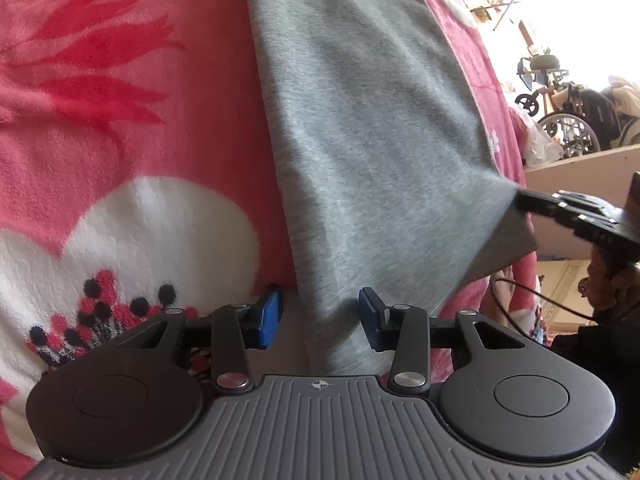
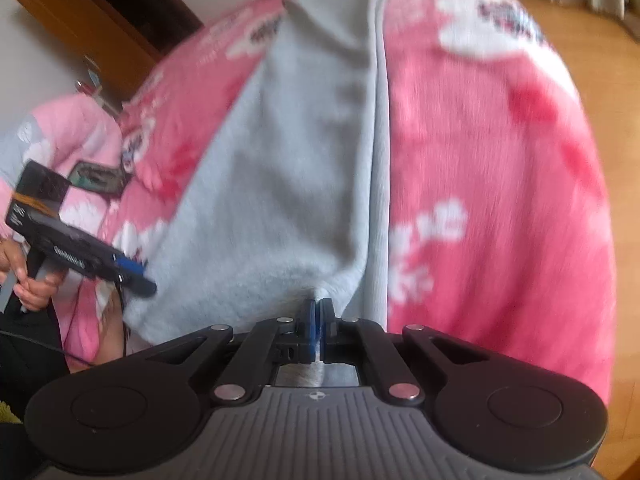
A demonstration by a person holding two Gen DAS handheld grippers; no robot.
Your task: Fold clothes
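Observation:
A grey knit garment (image 1: pixel 360 120) lies lengthwise on a pink flowered blanket (image 1: pixel 120 120). My left gripper (image 1: pixel 320 314) straddles the garment's near edge. Its blue pads (image 1: pixel 270 316) stand apart, with the cloth between them and a small gap on the left side. At the right of the left wrist view, my right gripper (image 1: pixel 520 198) pinches the garment's near right corner and lifts it slightly. In the right wrist view, the right gripper (image 2: pixel 318 320) is shut on the grey garment (image 2: pixel 280 160), and the left gripper (image 2: pixel 140 278) shows at the garment's left corner.
The pink blanket (image 2: pixel 480 140) covers a bed. Wooden floor (image 2: pixel 600 80) lies beyond the bed's right edge. A phone (image 2: pixel 96 180) rests on the blanket at the left, near a brown cabinet (image 2: pixel 100 20). A person's hand (image 2: pixel 36 288) holds the left gripper. Wheelchairs (image 1: pixel 572 120) stand far off.

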